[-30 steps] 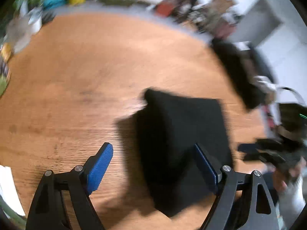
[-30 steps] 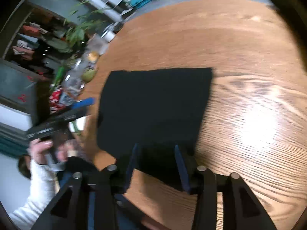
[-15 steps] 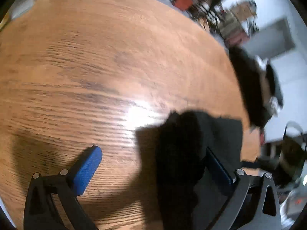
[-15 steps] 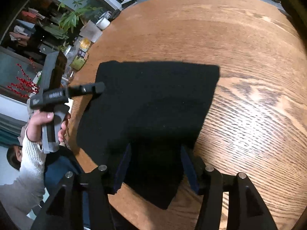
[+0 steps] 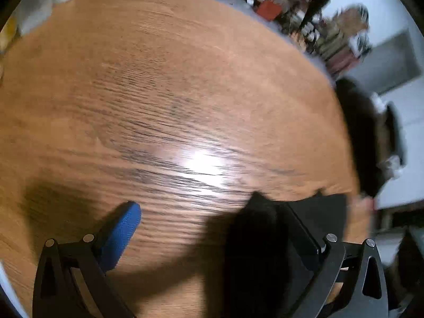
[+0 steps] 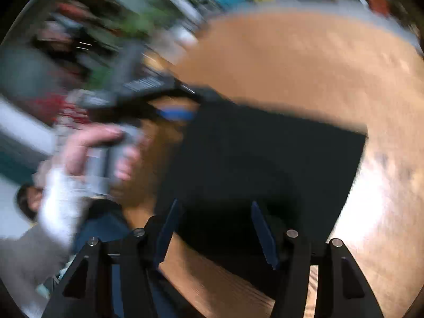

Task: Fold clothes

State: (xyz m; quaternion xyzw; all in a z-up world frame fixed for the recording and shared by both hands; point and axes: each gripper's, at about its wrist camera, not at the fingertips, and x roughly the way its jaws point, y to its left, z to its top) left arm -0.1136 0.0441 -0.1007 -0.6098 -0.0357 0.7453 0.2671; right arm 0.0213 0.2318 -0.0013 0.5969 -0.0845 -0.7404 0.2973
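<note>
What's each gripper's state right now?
Left gripper: open, fingers just opened wide; black garment between them, unpinched.
Right gripper: open, just opened slightly; garment between fingers, not gripped.

This is looking like a lived-in home room. A round orange-brown wooden table [image 5: 164, 84] is standing in the middle, and crowded shelves of small household things [image 5: 326, 34] are running along a white wall. Green leafy house plants [image 6: 137, 23] are growing beside it, though blurred.
</note>
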